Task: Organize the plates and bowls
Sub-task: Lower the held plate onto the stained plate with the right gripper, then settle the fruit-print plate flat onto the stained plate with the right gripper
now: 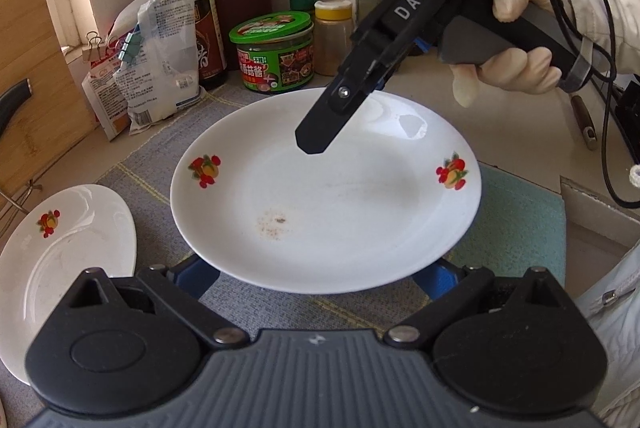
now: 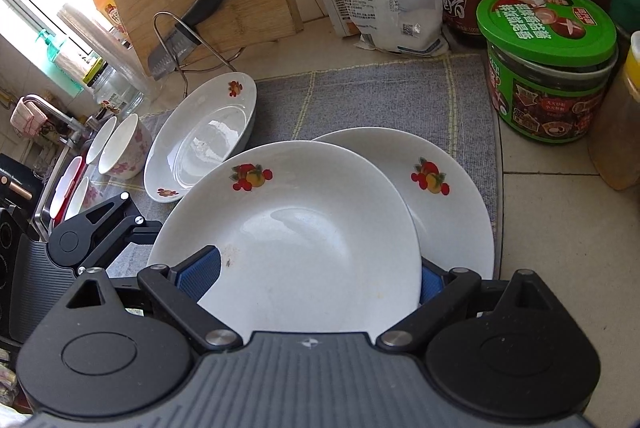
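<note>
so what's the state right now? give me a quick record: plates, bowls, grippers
plates: three white ones with fruit prints on the grey mat
front plate: overlaps the second plate
third plate: lies to the left
bowls: floral bowls past the third plate, not stacked
right hand-held gripper: jaws spread wide, front plate's near rim between the pads; grip unclear
left hand-held gripper: jaws spread wide at a plate's near rim
clutter: green-lidded jar, knife in rack
</note>
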`<act>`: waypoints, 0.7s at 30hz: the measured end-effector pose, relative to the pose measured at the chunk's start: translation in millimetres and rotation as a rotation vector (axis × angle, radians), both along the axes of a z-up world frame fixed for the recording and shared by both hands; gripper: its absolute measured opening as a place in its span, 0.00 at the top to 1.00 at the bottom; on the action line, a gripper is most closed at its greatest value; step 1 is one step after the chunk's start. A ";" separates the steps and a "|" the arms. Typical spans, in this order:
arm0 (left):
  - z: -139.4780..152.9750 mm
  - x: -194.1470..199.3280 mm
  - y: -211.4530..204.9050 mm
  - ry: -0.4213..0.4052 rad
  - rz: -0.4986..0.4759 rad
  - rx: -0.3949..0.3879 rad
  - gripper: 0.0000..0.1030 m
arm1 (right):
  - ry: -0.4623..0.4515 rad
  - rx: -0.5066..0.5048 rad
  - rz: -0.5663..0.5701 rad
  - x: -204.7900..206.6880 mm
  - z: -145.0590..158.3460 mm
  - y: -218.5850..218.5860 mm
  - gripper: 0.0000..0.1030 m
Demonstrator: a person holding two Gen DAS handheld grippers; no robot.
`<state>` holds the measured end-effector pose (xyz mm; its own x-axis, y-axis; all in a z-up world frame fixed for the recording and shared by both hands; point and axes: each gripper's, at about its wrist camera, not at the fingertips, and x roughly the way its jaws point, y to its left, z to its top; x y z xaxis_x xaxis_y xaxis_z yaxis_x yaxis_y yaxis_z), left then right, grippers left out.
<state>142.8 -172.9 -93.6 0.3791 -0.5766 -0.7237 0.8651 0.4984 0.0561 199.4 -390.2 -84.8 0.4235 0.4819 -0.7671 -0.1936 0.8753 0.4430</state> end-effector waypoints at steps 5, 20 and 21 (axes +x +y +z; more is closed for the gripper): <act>-1.9 3.8 -2.3 -0.007 -0.005 0.008 0.03 | 0.002 0.007 -0.012 1.9 -1.4 -3.9 0.04; -9.9 16.0 -5.9 -0.021 -0.020 0.023 0.03 | 0.018 0.007 -0.045 2.5 -6.2 -12.4 0.04; -10.3 16.8 -5.7 -0.019 -0.021 0.024 0.03 | 0.019 0.008 -0.047 2.4 -6.2 -12.8 0.04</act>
<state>159.6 -178.6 -103.9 0.3811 -0.5674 -0.7299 0.8740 0.4785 0.0843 201.9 -403.0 -91.0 0.4312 0.4683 -0.7712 -0.1439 0.8795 0.4536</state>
